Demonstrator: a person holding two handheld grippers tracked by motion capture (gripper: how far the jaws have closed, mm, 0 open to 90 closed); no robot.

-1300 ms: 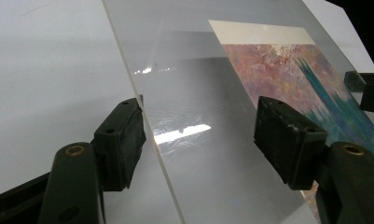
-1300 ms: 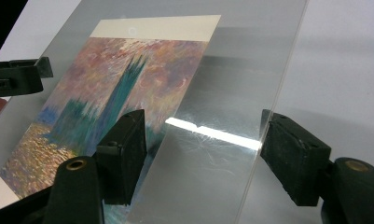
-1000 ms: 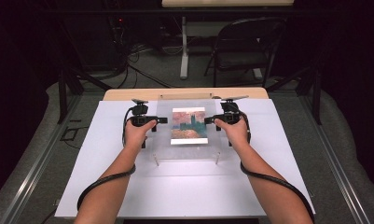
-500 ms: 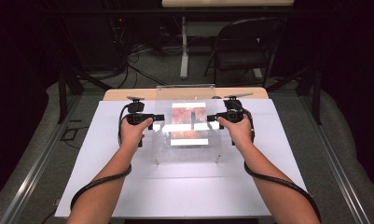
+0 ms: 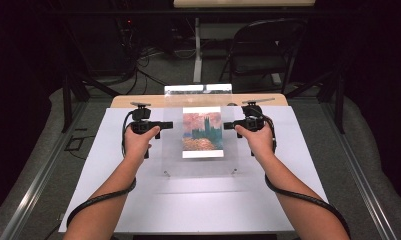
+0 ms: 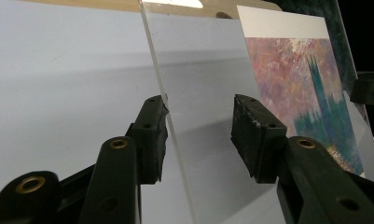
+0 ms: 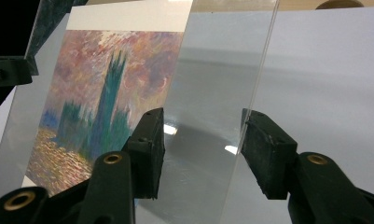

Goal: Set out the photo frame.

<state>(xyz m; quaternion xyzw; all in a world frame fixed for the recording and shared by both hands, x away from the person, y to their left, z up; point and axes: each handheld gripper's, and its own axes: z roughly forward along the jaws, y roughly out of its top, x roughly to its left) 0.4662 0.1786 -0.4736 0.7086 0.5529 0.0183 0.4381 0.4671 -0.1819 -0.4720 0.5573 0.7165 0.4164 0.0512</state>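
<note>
While the high view looks down, the left hand-held gripper (image 5: 164,125) and right hand-held gripper (image 5: 229,125) flank a clear sheet (image 5: 203,165) with a painted picture (image 5: 202,131), tilted up near the desk's (image 5: 298,165) far edge. Seen from the left gripper view, the jaws have been closing but stand apart, one pad (image 6: 152,135) touching the sheet's edge. From the right gripper view, likewise closing, apart, the sheet's edge by one pad (image 7: 264,149).
</note>
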